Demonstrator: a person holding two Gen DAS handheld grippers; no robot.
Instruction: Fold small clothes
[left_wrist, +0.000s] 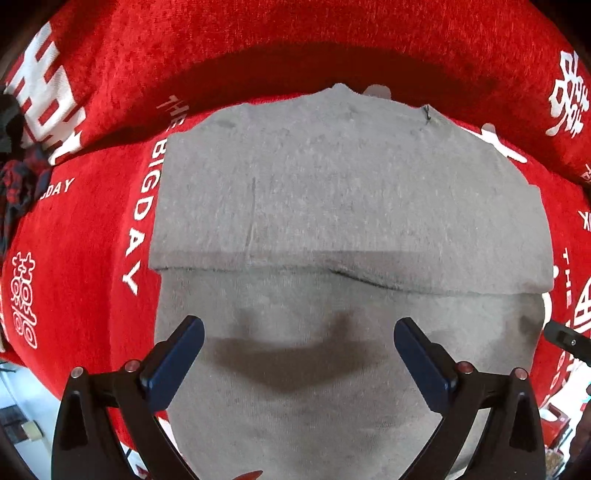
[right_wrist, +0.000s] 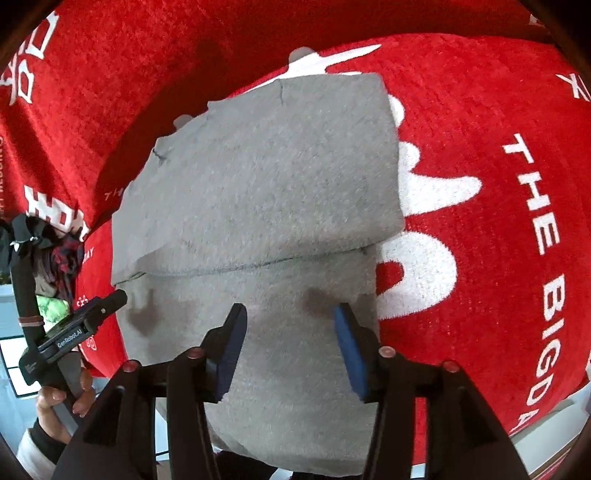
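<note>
A grey garment lies flat on a red cloth printed with white letters and characters that covers the surface; its upper layer is folded down, ending in a straight horizontal edge across the middle, with a single layer below that reaches toward both cameras. The left hand-held gripper hovers released over that lower layer, its 2 blue-padded fingers spread wide and holding nothing, and bare red cloth runs alongside the garment's side edge toward 9 o'clock. The right hand-held gripper also stands released above the lower layer, fingers apart and empty, with a broad stretch of red cloth open at 3 o'clock beyond the garment's edge. The left view alone shows the full width of the fold line and, at 4 o'clock, the tip of the other tool. The right view alone shows the left tool from the side at 8 o'clock, the hand gripping it, and a heap of dark and plaid clothes at 9 o'clock just off the cloth's edge.
</note>
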